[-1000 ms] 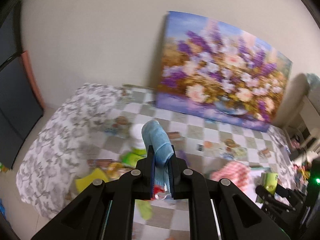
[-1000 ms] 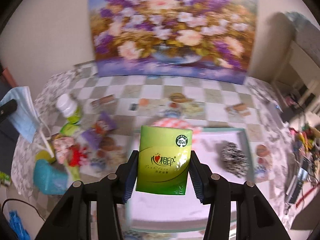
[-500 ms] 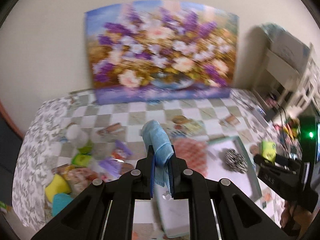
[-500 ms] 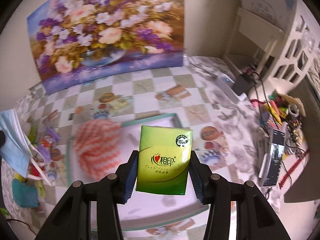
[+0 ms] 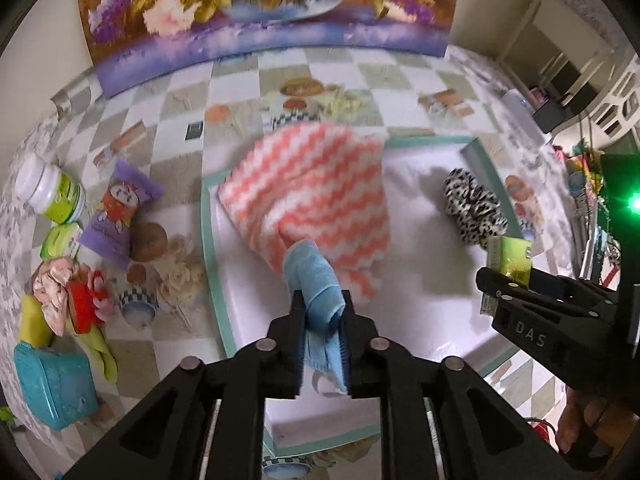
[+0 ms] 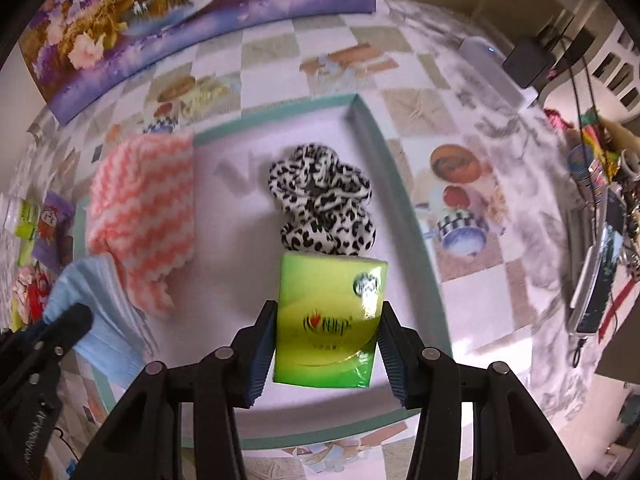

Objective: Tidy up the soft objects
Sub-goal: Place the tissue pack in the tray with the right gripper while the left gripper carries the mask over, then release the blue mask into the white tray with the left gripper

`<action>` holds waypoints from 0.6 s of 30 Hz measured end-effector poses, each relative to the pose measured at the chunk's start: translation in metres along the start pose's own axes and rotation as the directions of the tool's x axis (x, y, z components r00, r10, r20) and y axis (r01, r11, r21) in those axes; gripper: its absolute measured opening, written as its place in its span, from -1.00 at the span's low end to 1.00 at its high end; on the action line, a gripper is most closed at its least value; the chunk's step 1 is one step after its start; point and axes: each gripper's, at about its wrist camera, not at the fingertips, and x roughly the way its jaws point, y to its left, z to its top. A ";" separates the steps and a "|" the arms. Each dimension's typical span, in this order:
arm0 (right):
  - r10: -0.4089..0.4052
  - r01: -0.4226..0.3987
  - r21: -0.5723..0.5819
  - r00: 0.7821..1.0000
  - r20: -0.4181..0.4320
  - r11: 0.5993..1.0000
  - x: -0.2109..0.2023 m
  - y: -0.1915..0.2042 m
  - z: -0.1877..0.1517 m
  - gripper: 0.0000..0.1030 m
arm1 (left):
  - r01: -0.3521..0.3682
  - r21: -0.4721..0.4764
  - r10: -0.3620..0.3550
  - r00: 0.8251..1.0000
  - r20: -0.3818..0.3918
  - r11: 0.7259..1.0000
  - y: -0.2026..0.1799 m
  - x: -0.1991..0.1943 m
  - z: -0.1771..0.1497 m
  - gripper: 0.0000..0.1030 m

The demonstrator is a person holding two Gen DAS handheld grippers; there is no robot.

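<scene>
While over tray [image 5: 212, 240], blue mask [image 5: 316, 280] hangs crumpled.

We see a tray [image 5: 210, 240] on the table [image 5: 240, 92], with a painting [image 5: 264, 8] leaning behind it. In the tray a folded cloth [image 5: 316, 196] lies to the left and a scrunchie [image 6: 324, 200] to the right, apart. Left of the tray, on the table, lie a bottle [image 5: 48, 194], a snack packet [image 5: 116, 216] and a box [image 5: 54, 388].
</scene>
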 end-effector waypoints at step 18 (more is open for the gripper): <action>-0.007 0.017 -0.050 0.980 0.201 0.999 -0.073 0.018 0.001 0.62 | -0.061 -0.142 0.082 0.986 0.148 0.988 0.051 -0.049 0.006 0.70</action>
